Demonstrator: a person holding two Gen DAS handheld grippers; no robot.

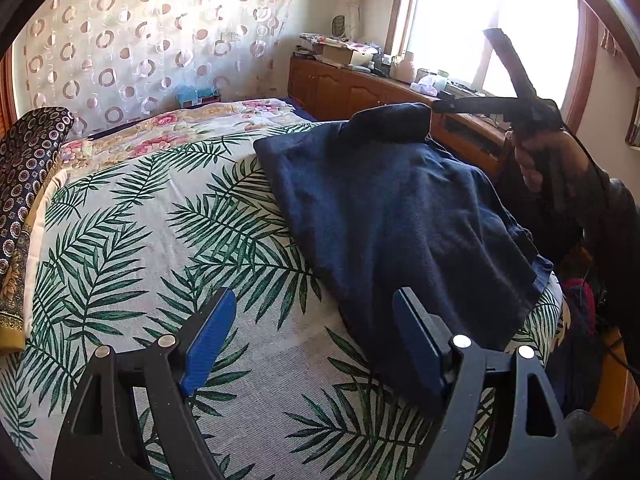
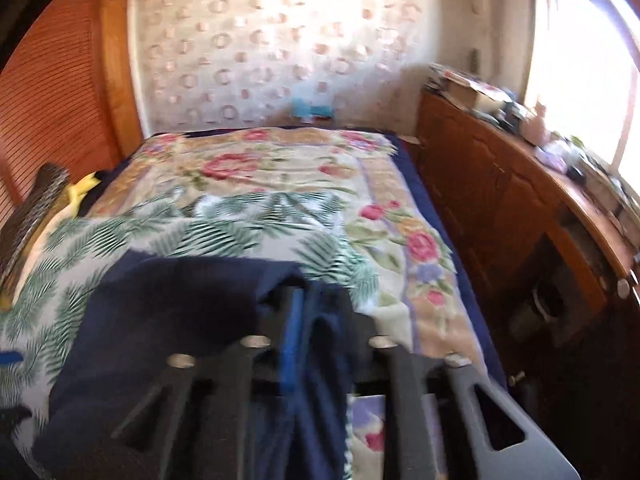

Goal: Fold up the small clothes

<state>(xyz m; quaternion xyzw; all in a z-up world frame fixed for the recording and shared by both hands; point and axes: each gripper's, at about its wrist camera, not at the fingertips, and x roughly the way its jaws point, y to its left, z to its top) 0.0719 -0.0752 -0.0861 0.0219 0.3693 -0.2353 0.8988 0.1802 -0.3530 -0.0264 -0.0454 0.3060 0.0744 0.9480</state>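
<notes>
LEFT WRIST VIEW
Left tongs (image 1: 310, 336): stand wide apart over the bed (image 1: 140, 240), nothing between the blue pads; the right pad overlaps the near corner of the garment, contact not determinable.
Task item: navy garment (image 1: 392, 208) lies ahead and to the right of the left tongs on the leaf-print cover, its far edge lifted into a rolled fold.
Right tongs (image 1: 434, 106): far beyond the left tongs at that raised far edge, held in a hand (image 1: 532, 160); the tips appear to pinch the fold, though backlight from the window (image 1: 480, 20) obscures the jaws.
Risk: with the near end unpinned, a pull on the far edge could drag the whole garment rather than fold it.
Surroundings: patterned pillow (image 1: 28, 184) well to the left; wooden cabinet (image 1: 360, 88) beyond the right tongs; neither obstructs.

RIGHT WRIST VIEW
Right tongs (image 2: 316, 320): drawn close on navy cloth that runs between the pads and hangs below; clamped on the navy garment (image 2: 168, 320). Picture blurred.
Risk: grip looks shallow, near the cloth's edge; the fold could slip out, or the bunched layers land crooked.
Surroundings: floral quilt (image 2: 280, 168) ahead of the tongs; cluttered cabinet top (image 2: 520, 120) to the right, well apart; headboard (image 2: 60, 92) to the left. Path ahead unobstructed.
</notes>
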